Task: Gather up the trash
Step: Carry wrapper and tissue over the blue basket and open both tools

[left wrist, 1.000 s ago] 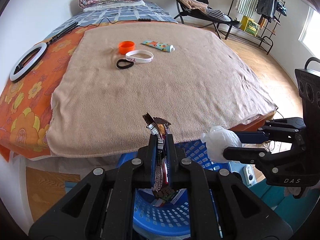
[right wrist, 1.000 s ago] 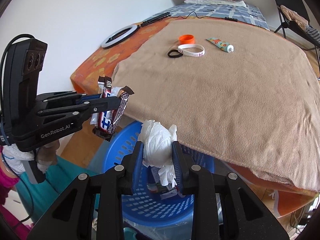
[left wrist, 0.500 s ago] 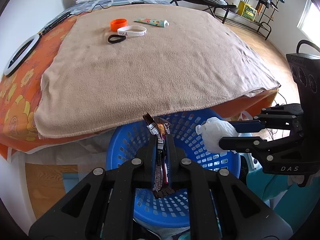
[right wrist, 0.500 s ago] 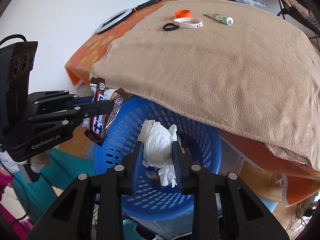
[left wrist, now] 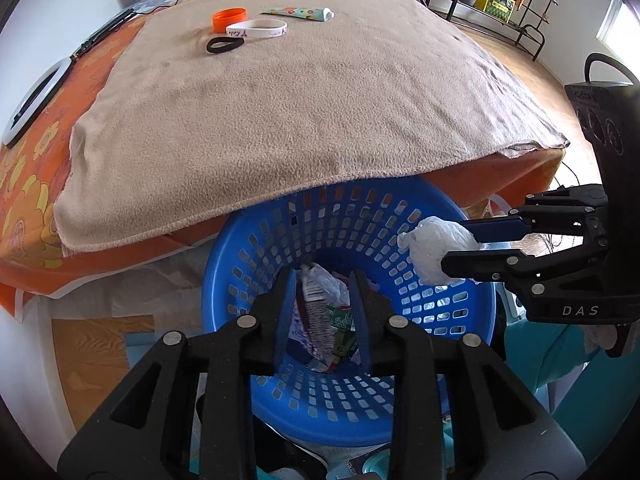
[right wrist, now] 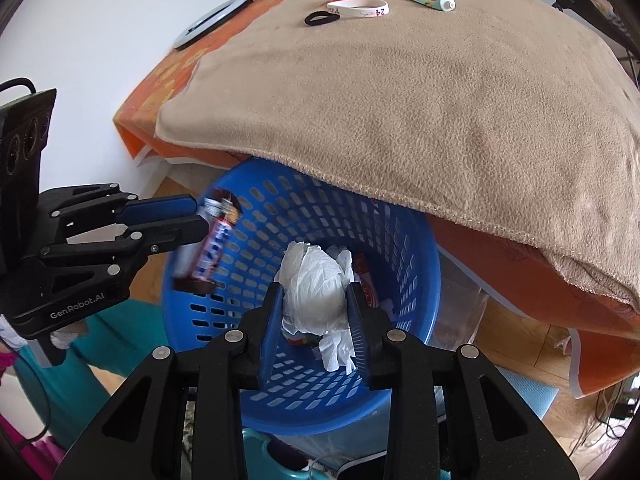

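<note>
Wrapper (right wrist: 214, 240) dropping, tissue (right wrist: 316, 280) gripped, basket (right wrist: 416, 248) below

White wall (right wrist: 100, 40), wood floor (left wrist: 516, 50), bed (left wrist: 32, 184), clothes rack (left wrist: 532, 4).

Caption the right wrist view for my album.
Right gripper holds crumpled tissue over blue basket; candy wrapper drops nearby.

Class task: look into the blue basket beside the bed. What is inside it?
Inside the blue basket lie crumpled wrappers, including a green-printed one, and a red packet. The basket floor beneath them is partly covered, and the gripper fingers and the held tissue hide the rest.
</note>
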Motion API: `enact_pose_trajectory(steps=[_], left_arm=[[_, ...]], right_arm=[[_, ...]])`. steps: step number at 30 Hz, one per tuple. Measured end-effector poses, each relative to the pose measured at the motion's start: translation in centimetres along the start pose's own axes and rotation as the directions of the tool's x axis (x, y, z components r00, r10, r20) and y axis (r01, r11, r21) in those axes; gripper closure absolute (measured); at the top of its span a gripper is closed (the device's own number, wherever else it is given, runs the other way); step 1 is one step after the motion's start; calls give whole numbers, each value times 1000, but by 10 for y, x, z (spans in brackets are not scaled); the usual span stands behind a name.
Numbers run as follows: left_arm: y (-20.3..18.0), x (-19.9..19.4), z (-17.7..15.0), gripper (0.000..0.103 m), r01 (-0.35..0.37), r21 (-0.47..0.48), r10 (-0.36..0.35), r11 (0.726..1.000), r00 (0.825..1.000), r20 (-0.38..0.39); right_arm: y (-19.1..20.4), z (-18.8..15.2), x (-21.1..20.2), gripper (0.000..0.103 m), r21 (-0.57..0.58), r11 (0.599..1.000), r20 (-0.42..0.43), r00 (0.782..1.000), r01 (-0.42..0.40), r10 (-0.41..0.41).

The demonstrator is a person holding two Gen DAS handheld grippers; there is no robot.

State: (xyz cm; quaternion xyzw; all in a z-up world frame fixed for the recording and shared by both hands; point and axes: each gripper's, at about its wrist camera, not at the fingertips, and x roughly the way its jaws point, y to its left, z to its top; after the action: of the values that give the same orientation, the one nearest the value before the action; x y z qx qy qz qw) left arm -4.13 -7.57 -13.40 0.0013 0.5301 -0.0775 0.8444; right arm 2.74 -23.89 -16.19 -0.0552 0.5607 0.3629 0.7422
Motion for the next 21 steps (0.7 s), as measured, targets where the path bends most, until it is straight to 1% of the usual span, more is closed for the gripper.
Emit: enact_pose_trajectory(steps=[4, 7, 11, 13, 14, 15, 16, 17, 21], left_arm=[[-2, 0, 0, 75, -3, 9, 3, 1000, 1000, 1], [-2, 0, 1, 69, -5, 10, 5, 1000, 1000, 0], [-2, 0, 1, 68, -10, 13, 10, 1000, 1000, 4], [-2, -1, 1, 68, -11, 12, 11, 1000, 1000, 6], [-2, -2, 1, 63, -13, 11, 13, 1000, 1000, 9], [-1, -3, 1, 59, -16, 9, 16, 1000, 1000, 15], [-1, -5, 1, 51, -21, 7, 21, 1000, 1000, 23], [-1, -7, 2, 47, -27, 6, 27, 1000, 999, 31], [-4, -13, 6, 47, -51, 23, 49, 998, 997, 63]], right_arm=[[0, -1, 0, 72, -3, 1000, -4, 1000, 0, 0], [2, 0, 1, 70, -9, 1000, -4, 1000, 7, -7], [0, 0, 1, 69, -5, 1000, -5, 1000, 10, -10], [0, 0, 2, 66, -2, 1000, -9, 1000, 16, -16], [-1, 1, 3, 64, -1, 1000, -9, 1000, 19, -19], [-2, 0, 1, 59, 1, 1000, -6, 1000, 22, -22], [-3, 0, 0, 57, 2, 1000, -2, 1000, 25, -25], [-3, 0, -1, 56, 2, 1000, 3, 1000, 30, -30], [-6, 1, -6, 54, 10, 999, 22, 998, 53, -54]])
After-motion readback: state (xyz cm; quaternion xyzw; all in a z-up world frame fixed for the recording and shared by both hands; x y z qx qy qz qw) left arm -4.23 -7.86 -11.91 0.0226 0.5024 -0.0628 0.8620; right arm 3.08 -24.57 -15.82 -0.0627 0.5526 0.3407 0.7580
